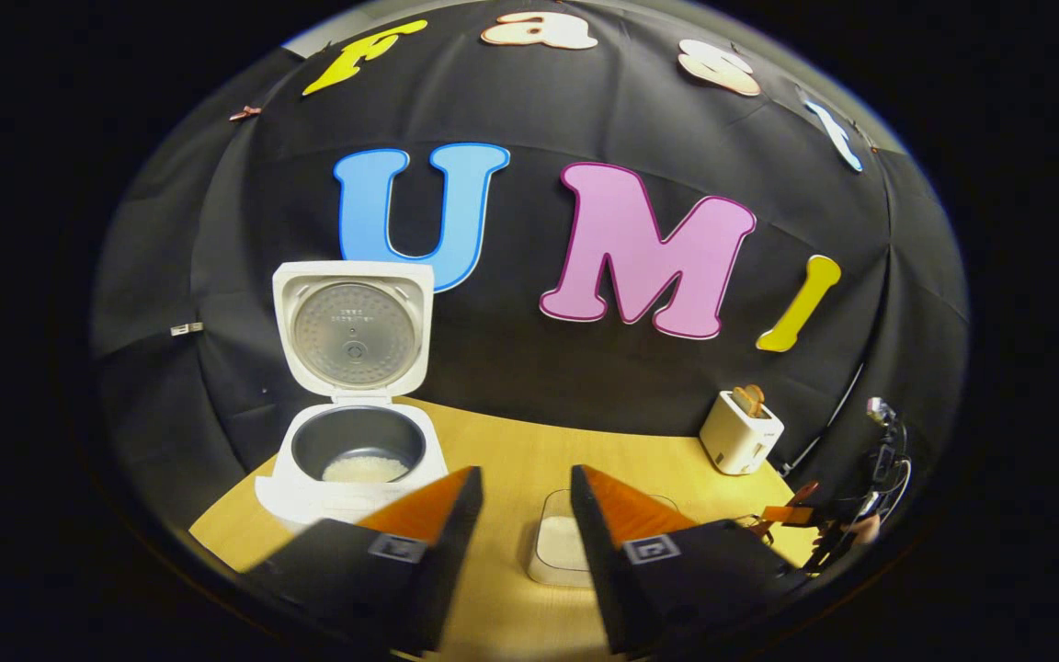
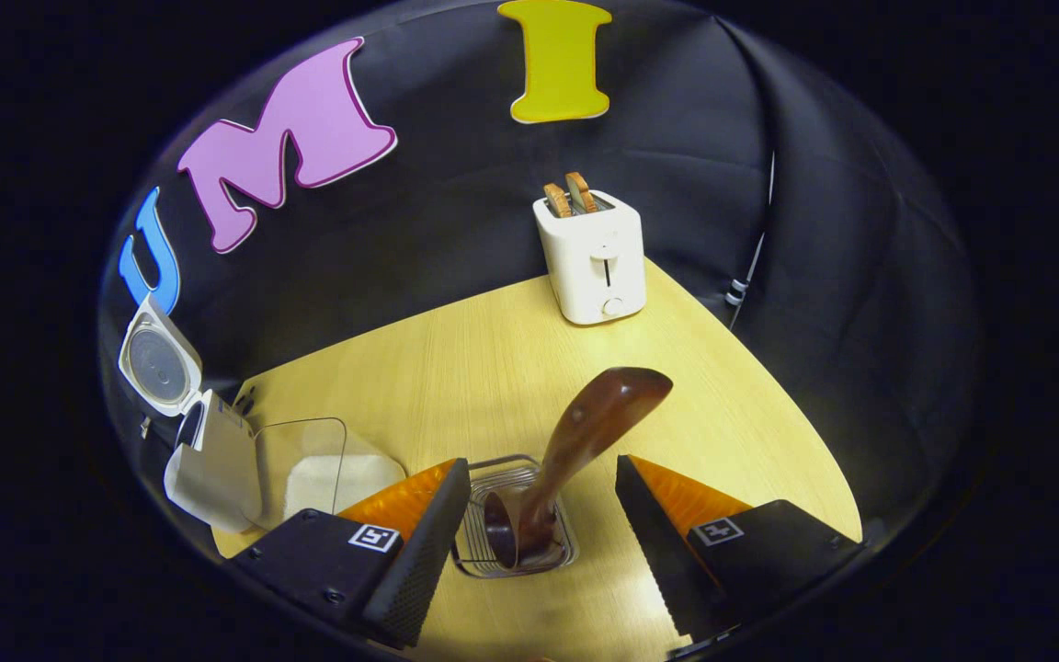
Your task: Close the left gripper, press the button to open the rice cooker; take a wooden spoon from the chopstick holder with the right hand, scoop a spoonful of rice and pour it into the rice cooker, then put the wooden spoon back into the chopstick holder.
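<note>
On a pale wooden surface (image 2: pixel 511 368), a white rice cooker (image 1: pixel 350 460) stands with its lid raised upright, white rice lying in the dark inner pot. The left gripper (image 1: pixel 526 501) hovers with fingers spread and empty, a clear container of rice (image 1: pixel 559 550) just beyond them. The right gripper (image 2: pixel 539 496) — fingers spread apart — flanks a wire chopstick holder (image 2: pixel 513 529); the wooden spoon (image 2: pixel 585 432) stands in it, leaning. A white toaster (image 2: pixel 592 253) holding bread sits farther back.
</note>
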The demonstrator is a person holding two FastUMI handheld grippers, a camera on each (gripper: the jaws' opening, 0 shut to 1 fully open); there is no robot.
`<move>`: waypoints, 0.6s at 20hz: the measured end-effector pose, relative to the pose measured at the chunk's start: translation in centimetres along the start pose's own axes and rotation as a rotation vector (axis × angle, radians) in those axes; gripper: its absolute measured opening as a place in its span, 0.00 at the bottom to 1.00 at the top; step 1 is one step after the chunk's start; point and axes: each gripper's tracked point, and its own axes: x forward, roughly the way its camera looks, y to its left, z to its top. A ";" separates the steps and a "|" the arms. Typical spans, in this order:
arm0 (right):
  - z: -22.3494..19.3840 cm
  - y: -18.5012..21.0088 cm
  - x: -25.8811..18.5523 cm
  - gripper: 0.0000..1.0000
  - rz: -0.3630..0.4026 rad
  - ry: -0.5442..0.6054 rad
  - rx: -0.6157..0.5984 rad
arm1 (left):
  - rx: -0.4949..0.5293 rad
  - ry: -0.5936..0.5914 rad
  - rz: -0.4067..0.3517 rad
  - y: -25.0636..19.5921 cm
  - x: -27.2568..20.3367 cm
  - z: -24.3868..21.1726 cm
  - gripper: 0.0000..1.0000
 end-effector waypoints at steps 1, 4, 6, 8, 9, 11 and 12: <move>0.0 0.0 0.4 0.99 0.002 0.004 0.000 | 0.009 0.006 0.008 0.0 -0.1 -0.1 0.76; -0.5 0.0 1.8 0.99 0.008 0.028 0.016 | 0.033 0.030 0.025 -0.2 0.0 -0.8 0.97; -0.6 -0.1 2.5 0.99 0.011 0.035 0.018 | 0.040 0.049 0.027 -0.4 0.0 -1.5 0.96; -0.3 0.2 3.1 0.99 0.024 0.031 0.029 | 0.034 0.068 0.030 -0.5 -0.1 -2.1 0.96; 0.0 0.4 3.4 0.99 0.032 0.025 0.040 | 0.030 0.080 0.037 -0.4 -0.1 -2.6 0.96; 0.4 0.5 3.9 0.97 0.039 0.013 0.050 | 0.019 0.102 0.055 0.0 -0.4 -3.4 0.96; 0.4 0.6 4.2 0.95 0.045 0.017 0.053 | 0.013 0.108 0.060 0.1 -0.5 -3.6 0.96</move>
